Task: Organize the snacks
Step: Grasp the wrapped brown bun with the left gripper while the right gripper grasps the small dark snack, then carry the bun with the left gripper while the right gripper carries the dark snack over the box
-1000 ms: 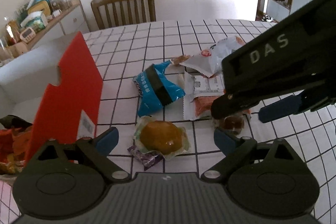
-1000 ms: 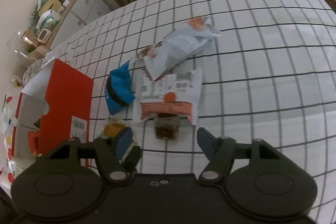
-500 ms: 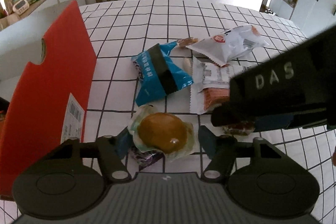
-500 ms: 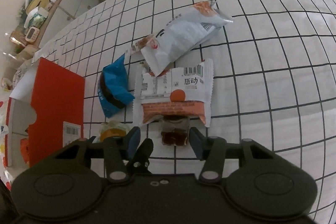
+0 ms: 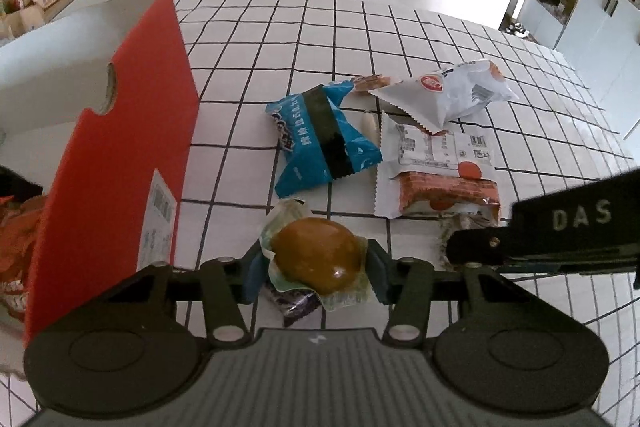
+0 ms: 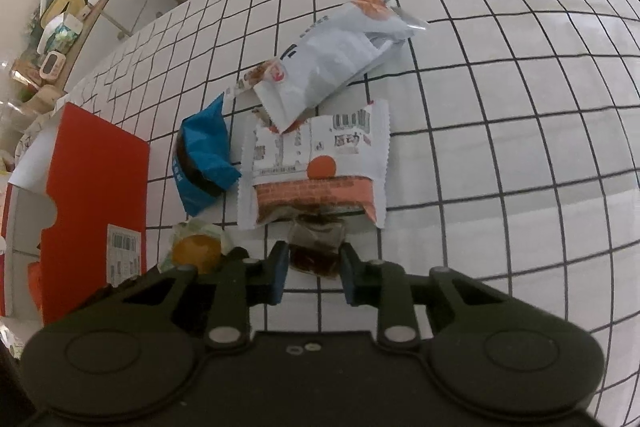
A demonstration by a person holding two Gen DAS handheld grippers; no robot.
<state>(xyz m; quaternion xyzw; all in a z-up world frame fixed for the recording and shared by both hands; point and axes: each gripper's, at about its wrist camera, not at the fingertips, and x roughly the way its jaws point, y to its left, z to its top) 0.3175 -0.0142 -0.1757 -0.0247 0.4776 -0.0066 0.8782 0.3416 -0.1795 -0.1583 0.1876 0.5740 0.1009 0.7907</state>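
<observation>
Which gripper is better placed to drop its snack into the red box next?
Left. The left gripper is closing around the wrapped bun, right beside the red box. The right gripper, closing around the small dark snack, sits farther from it, beyond the left.

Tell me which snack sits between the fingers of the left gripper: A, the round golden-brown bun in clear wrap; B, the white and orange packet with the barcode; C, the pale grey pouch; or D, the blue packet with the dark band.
A: in the left wrist view the closing left gripper has its fingers on either side of the round golden-brown bun.
</observation>
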